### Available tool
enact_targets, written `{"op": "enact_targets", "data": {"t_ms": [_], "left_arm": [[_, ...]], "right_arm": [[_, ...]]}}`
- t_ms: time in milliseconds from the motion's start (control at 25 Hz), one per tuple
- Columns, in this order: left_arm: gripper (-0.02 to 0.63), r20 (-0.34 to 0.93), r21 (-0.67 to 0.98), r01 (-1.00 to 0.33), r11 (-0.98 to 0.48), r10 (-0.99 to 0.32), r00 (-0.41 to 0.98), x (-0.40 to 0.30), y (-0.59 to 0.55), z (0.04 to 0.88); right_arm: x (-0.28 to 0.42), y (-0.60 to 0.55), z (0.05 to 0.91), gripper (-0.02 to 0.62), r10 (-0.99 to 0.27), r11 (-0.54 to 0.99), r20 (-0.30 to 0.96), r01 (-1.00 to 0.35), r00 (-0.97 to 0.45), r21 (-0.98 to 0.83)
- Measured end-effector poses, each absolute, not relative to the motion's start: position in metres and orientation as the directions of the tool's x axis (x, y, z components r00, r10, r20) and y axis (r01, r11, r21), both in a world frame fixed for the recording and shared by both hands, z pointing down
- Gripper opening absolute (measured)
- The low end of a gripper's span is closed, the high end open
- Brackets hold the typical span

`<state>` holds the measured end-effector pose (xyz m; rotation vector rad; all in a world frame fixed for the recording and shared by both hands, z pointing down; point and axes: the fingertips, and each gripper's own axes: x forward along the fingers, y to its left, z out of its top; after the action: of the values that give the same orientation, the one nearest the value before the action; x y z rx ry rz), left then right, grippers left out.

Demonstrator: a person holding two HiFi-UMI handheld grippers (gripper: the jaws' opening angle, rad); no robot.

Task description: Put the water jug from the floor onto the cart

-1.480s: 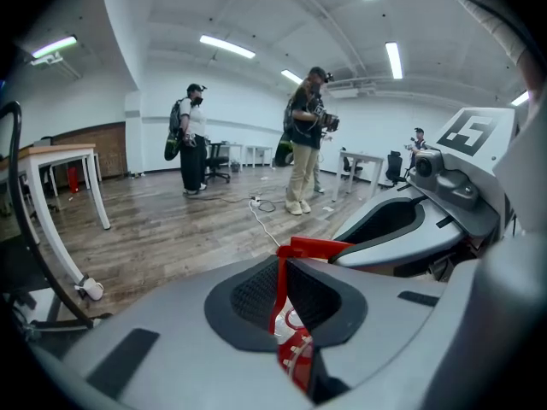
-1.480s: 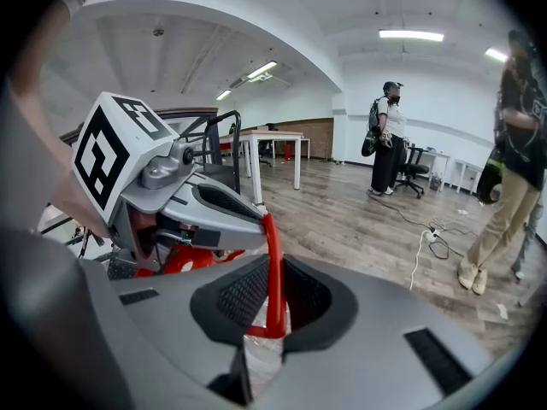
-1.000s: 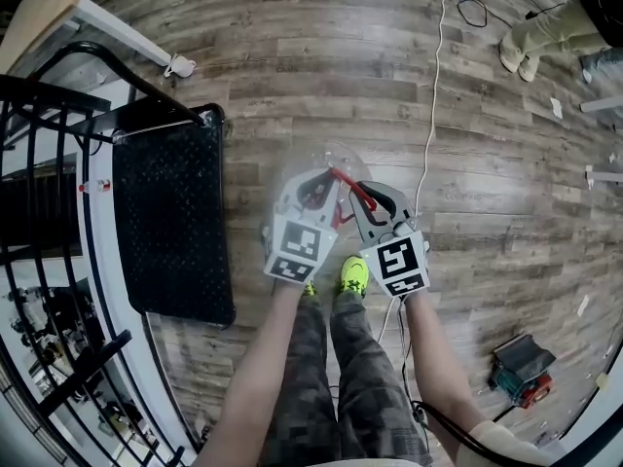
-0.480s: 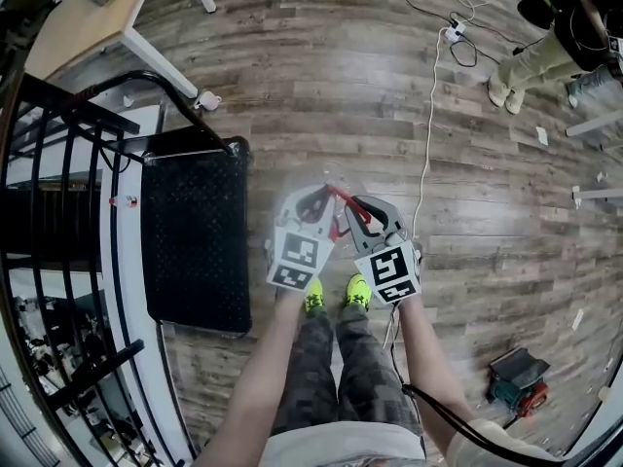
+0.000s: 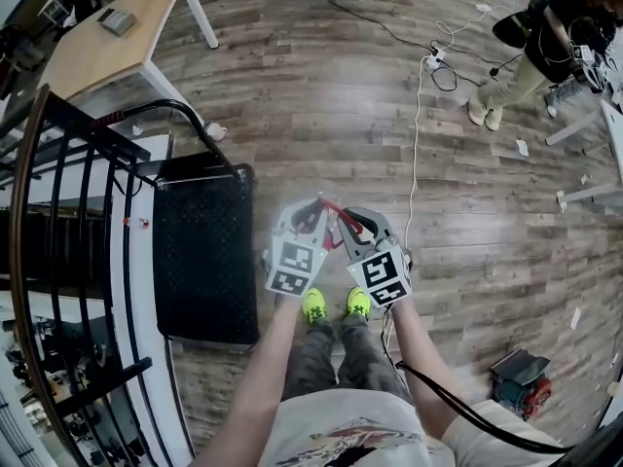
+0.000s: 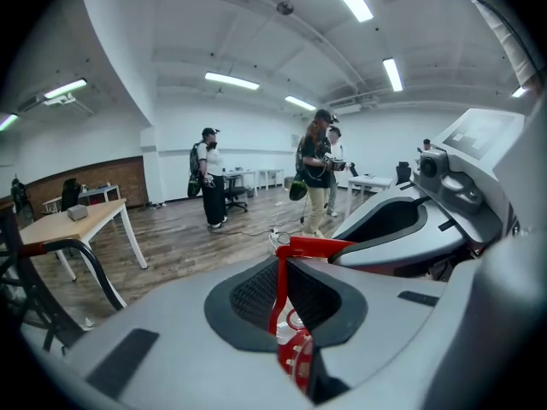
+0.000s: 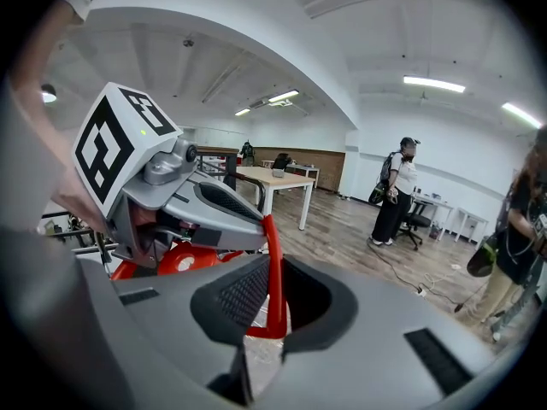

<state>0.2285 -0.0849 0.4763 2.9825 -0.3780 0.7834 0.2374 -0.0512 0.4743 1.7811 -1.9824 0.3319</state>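
Wood-plank floor (image 5: pixel 321 95) (black cart (image 5: pixel 204 251) at left)

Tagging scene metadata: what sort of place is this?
Probably an open-plan office or lab workspace: a wide wood-plank floor, a light-wood desk on white legs, and ceiling strip lights in a large white room.
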Motion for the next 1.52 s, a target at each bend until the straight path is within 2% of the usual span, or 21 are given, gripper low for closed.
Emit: {"op": "enact_targets", "data": {"t_ms": [320,800,1520], "left_arm": [[0.032,0.466,-0.037,-0.275,-0.961,-0.260,0.846,0.207,-0.079,0.432],[0.031,0.466,-0.039,-0.341,-0.939,-0.319,0.825,0.161,-0.102,0.421],[0.031,0.489,-0.044,-0.578,-0.815,-0.522,0.699,0.076,-0.204,0.424]], "right_arm": [[0.217,-0.045,0.429,0.052,-0.885,0.154,0.460,-0.976,-0.068,0.152],[0.173,-0.069,0.419,0.052,-0.877,0.222,0.465,-0.960,-0.122,0.168],[0.096,-0.176,0.422,0.052,-0.814,0.466,0.461,-0.871,-0.353,0.157]]}}
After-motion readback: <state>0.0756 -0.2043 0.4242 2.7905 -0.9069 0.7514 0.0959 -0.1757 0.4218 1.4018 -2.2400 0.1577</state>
